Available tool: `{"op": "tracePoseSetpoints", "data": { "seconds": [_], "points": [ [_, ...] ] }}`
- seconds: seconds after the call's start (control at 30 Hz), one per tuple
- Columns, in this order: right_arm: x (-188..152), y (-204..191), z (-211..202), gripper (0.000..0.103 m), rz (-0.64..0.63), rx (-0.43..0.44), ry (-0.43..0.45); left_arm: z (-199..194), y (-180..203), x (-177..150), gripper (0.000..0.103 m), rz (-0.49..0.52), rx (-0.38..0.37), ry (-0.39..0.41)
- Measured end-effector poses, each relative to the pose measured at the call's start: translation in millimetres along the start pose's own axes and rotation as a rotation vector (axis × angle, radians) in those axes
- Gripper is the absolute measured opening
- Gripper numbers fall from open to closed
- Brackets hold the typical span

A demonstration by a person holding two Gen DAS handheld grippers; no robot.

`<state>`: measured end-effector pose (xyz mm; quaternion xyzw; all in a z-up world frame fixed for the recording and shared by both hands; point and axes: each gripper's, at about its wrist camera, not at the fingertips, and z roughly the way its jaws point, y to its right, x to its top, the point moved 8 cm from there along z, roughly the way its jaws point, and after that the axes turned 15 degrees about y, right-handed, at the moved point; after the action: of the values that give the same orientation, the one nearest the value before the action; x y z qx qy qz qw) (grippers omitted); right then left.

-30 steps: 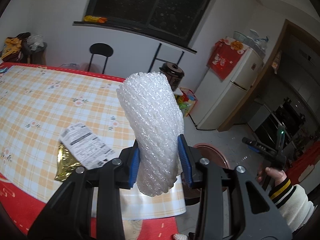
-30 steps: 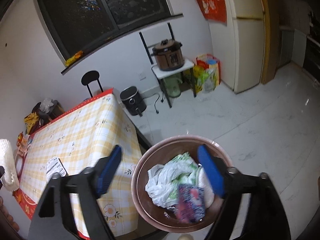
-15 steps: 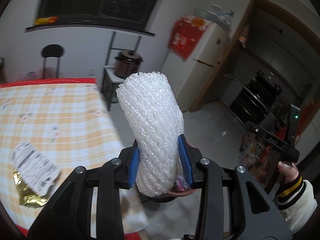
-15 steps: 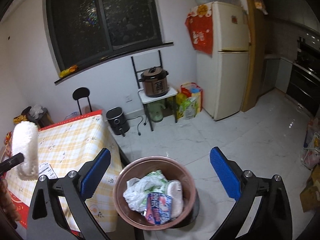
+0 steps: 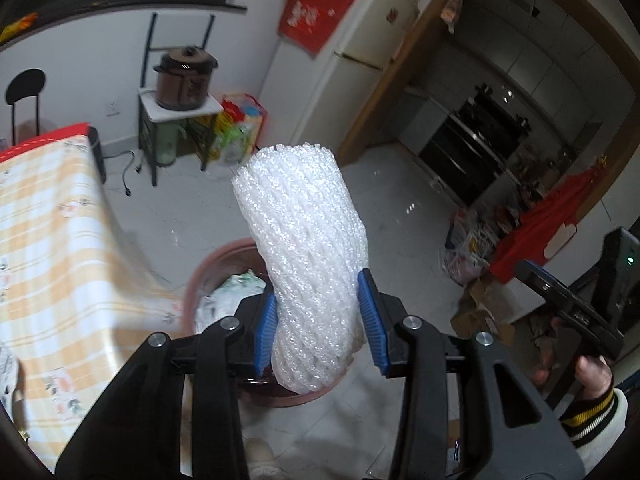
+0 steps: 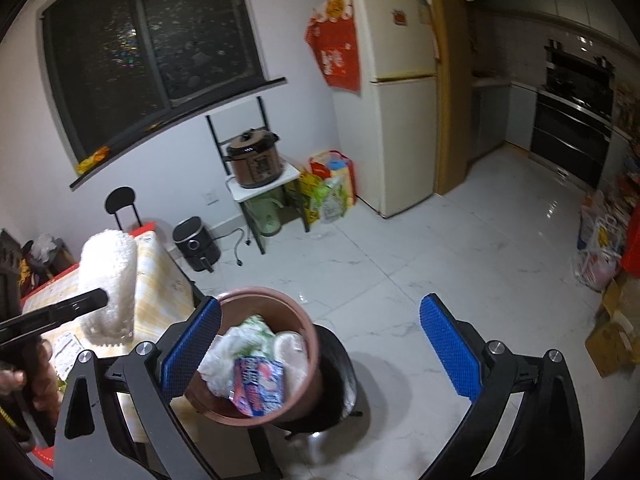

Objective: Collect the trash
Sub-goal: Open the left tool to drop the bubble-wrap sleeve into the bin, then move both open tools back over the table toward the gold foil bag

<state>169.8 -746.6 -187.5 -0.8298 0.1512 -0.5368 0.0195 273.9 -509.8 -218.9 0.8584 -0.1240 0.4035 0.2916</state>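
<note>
The left tool (image 5: pixel 320 328) is clamped on a white foam net sleeve (image 5: pixel 308 256), its blue pads (image 5: pixel 265 332) pressed into the sleeve's lower part. The sleeve stands nearly upright between the fingers, leaning a little toward 11 o'clock. Directly behind and below it sits a pink trash bin (image 5: pixel 196 284), whose rim shows at 9 o'clock of the sleeve, with crumpled white plastic inside. At 9 o'clock in the left wrist view lies the counter (image 5: pixel 48 240) under a yellow checked cloth.

The right tool (image 6: pixel 320 344) is spread wide and holds nothing. The pink trash bin (image 6: pixel 308 384) shows between its fingers, close to the left pad (image 6: pixel 192 348). The bin holds a white plastic bag (image 6: pixel 236 344) and a blue and pink wrapper (image 6: pixel 258 386). In the right wrist view the foam net sleeve (image 6: pixel 108 276) appears at 9 o'clock, held above the counter's (image 6: pixel 160 280) edge and off to the left of the bin.

Farther out, a brown pressure cooker (image 6: pixel 254 160) sits on a small stand at 12 o'clock, and a cream fridge (image 6: pixel 400 120) stands at 1 o'clock.
</note>
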Motion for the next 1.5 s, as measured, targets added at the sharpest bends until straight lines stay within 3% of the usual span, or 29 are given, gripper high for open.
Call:
{"op": "tracePoseSetpoints", "data": {
  "seconds": [0.07,0.13,0.17,0.3,0.4,0.5,0.67,0.93,1.23,1.4,1.5],
  "points": [
    [-2.3,10.3,-1.4,0.098,0.009,-0.014,-0.002,14.8,4.2,-0.1,0.051,0.004,-0.005,-0.007],
    [-4.7,16.2,-3.3,0.098,0.016,-0.021,-0.003,28.0,9.0,0.4,0.075,-0.005,-0.030,-0.009],
    [-5.2,19.0,-3.4,0.098,0.019,-0.024,-0.004,31.3,9.9,2.0,0.080,-0.010,-0.033,-0.002],
    [-7.9,21.3,-2.9,0.098,0.026,-0.018,-0.006,30.3,6.6,8.7,0.085,-0.009,-0.035,0.019],
    [-8.4,16.0,0.9,0.098,0.030,-0.001,-0.008,17.4,-6.1,16.2,0.085,-0.009,0.004,0.048],
    [-9.1,1.8,5.8,0.098,0.027,0.031,-0.009,-3.7,-22.3,22.6,0.094,-0.028,0.051,0.082],
    [-12.4,-36.5,16.6,0.098,0.012,0.122,-0.022,-54.7,-65.0,32.5,0.094,-0.059,0.157,0.142],
    [-23.2,-114.2,32.0,0.098,-0.069,0.271,-0.055,-183.1,-166.9,29.0,0.094,-0.211,0.400,0.282],
    [-47.6,-245.3,42.4,0.098,-0.170,0.484,-0.141,-334.3,-263.8,-29.6,0.094,-0.400,0.679,0.380],
    [-71.6,-330.0,36.8,0.098,-0.230,0.625,-0.220,-379.5,-290.9,-66.9,0.094,-0.468,0.742,0.387],
    [-86.1,-372.0,34.6,0.098,-0.297,0.636,-0.240,-395.9,-305.4,-83.9,0.094,-0.499,0.755,0.386]
  ]
}}
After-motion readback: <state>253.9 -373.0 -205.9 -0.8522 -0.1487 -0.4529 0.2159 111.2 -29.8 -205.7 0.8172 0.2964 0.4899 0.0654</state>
